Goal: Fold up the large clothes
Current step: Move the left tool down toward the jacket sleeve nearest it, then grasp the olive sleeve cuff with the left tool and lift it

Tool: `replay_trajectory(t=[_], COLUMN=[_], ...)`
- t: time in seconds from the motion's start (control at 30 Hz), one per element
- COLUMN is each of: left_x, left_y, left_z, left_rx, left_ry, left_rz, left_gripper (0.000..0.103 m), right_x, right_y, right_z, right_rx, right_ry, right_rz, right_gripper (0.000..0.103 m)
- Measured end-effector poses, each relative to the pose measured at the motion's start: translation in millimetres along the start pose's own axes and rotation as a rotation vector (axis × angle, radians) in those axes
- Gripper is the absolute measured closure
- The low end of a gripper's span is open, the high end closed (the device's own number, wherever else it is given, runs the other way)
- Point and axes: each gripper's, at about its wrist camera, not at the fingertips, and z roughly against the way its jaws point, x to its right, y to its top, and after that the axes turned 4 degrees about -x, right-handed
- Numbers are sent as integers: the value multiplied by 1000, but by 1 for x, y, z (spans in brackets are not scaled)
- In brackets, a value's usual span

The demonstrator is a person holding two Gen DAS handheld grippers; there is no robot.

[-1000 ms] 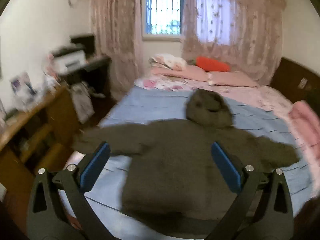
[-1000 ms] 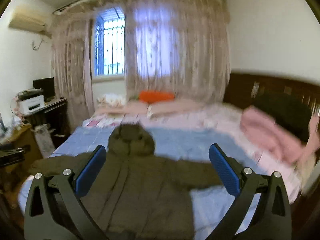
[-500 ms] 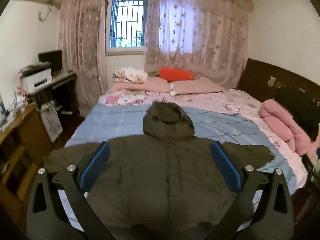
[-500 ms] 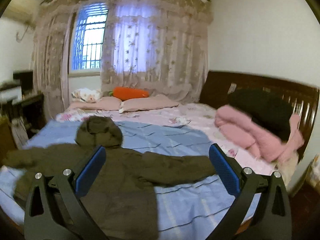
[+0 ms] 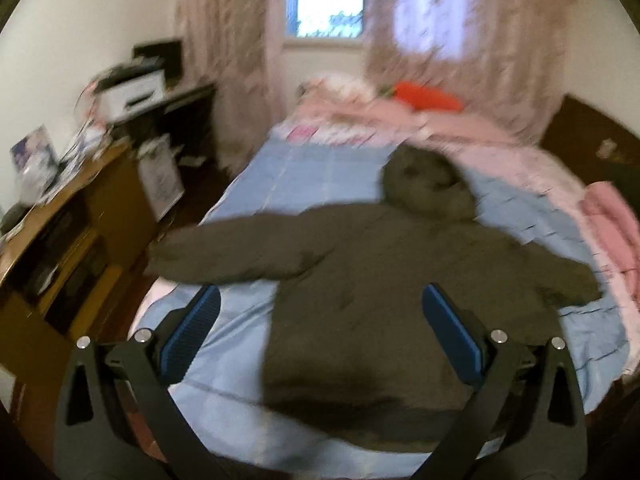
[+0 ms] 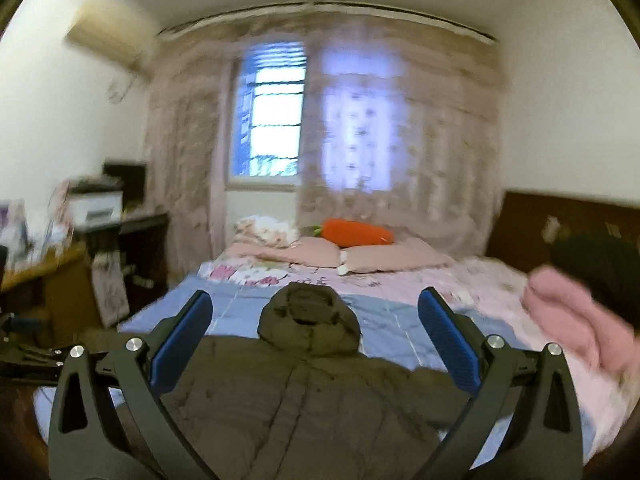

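A large olive-green hooded jacket (image 5: 380,280) lies spread flat, front up, on the blue sheet of the bed (image 5: 288,176), sleeves out to both sides and hood toward the pillows. It also shows in the right wrist view (image 6: 304,392). My left gripper (image 5: 320,316) is open and empty, above the jacket's lower left part. My right gripper (image 6: 314,316) is open and empty, above the jacket's chest, facing the hood (image 6: 310,320). Both views are blurred by motion.
Pink pillows (image 6: 360,256) and an orange carrot cushion (image 6: 356,232) lie at the bed's head. Pink folded bedding (image 6: 576,320) and a dark bundle (image 6: 596,264) sit at the right. A wooden desk (image 5: 60,216) with a printer (image 5: 132,88) stands left of the bed.
The left wrist view has swung left and down, closer to the jacket's left sleeve. The right wrist view has swung back left to centre on the hood. Both grippers stay open.
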Motion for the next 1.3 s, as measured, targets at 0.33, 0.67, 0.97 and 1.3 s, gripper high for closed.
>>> replay_trajectory(t=[0.33, 0.67, 0.97, 1.3], left_x=[-105, -272, -315, -310], left_y=[8, -3, -38, -56], left_z=[-50, -163, -226, -268], left_rx=[-171, -147, -54, -50], left_ry=[-148, -577, -653, -669], left_rz=[129, 901, 1153, 1196], left_gripper=[2, 2, 2, 2], right_x=[-1, 48, 60, 45], right_y=[-13, -24, -31, -34], right_z=[4, 21, 16, 5], right_rx=[-99, -107, -153, -199], right_ry=[196, 153, 177, 238], right_rz=[-193, -226, -245, -233], right_gripper=[1, 1, 1, 1])
